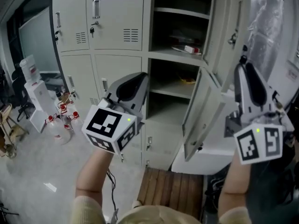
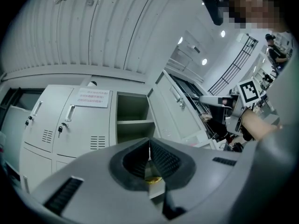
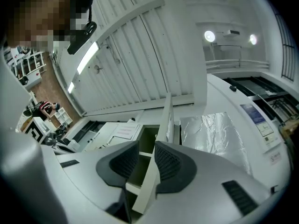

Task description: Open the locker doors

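With the right tool [image 3: 146, 147] open astride the edge of the swung-out door [image 3: 164, 120] and the left tool [image 2: 149, 146] closed on nothing, a careless pull could jam a jaw or slam that door, while the shut doors [image 1: 114, 27] on the left wait.

Red-capped bottles [image 1: 62, 118] at left, wooden slatted board [image 1: 170, 188] below, crinkled silver foil [image 3: 212, 129] at right.

Grey shells on left gripper [image 1: 136, 80] and right gripper [image 1: 245, 71], black ribbed pads [image 3: 169, 164], a black-and-white marker cube [image 1: 110, 127] on each, cream sleeves [image 1: 88, 211].
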`<state>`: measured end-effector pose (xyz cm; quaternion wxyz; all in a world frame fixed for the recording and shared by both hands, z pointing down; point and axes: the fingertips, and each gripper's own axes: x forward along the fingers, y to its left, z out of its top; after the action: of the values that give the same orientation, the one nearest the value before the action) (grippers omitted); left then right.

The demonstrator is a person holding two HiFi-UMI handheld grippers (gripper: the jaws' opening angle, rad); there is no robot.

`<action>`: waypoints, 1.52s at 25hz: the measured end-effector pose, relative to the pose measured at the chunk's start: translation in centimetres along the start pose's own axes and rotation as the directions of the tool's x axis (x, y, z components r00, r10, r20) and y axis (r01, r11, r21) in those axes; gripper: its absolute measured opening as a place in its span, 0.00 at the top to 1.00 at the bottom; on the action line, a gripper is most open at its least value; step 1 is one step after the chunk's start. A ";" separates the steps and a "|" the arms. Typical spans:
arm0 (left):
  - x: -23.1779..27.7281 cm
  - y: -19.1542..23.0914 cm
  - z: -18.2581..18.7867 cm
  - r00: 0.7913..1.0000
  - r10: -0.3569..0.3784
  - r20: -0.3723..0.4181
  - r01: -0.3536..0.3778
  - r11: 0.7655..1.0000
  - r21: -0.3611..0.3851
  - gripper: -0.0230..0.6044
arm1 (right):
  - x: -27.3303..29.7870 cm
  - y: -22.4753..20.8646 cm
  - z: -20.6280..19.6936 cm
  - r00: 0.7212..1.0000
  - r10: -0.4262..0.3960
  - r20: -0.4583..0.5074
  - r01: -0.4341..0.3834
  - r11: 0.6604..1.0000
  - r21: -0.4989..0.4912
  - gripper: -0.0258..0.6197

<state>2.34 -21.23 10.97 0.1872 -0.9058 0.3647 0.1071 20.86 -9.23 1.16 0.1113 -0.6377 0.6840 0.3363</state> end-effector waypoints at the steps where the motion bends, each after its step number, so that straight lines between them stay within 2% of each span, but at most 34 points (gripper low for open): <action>1: -0.3 0.4 0.0 1.000 0.010 -0.002 -0.010 1.000 0.001 0.98 | -0.1 0.4 -0.1 1.000 0.007 0.003 -0.007 1.000 0.009 0.80; 6: -2.3 1.8 -0.1 0.998 0.060 -0.008 -0.059 0.998 0.012 0.98 | -0.5 2.6 -1.5 0.999 0.048 0.020 -0.050 0.992 0.113 0.80; 12: -5.2 3.4 -0.4 0.990 0.141 -0.011 -0.140 0.990 0.027 0.98 | -0.5 4.9 -2.8 0.995 0.099 0.008 -0.099 0.980 0.172 0.80; 22: -9.7 7.4 -3.0 0.961 0.271 -0.050 -0.272 0.962 -0.028 0.98 | -0.6 10.2 -4.1 0.976 0.216 0.022 -0.215 0.944 0.250 0.80; 28: -11.9 9.1 -4.8 0.946 0.314 -0.084 -0.318 0.947 -0.040 0.98 | -0.2 11.8 -6.6 0.972 0.236 -0.014 -0.222 0.932 0.287 0.80; 38: -13.8 9.8 -6.8 0.934 0.333 -0.131 -0.341 0.939 -0.044 0.98 | 0.7 13.6 -11.0 0.970 0.234 -0.070 -0.197 0.919 0.341 0.80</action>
<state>-13.98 -21.96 19.12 0.1134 -0.8402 0.5218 0.0941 10.90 -16.91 13.34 0.1417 -0.5479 0.8020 0.1911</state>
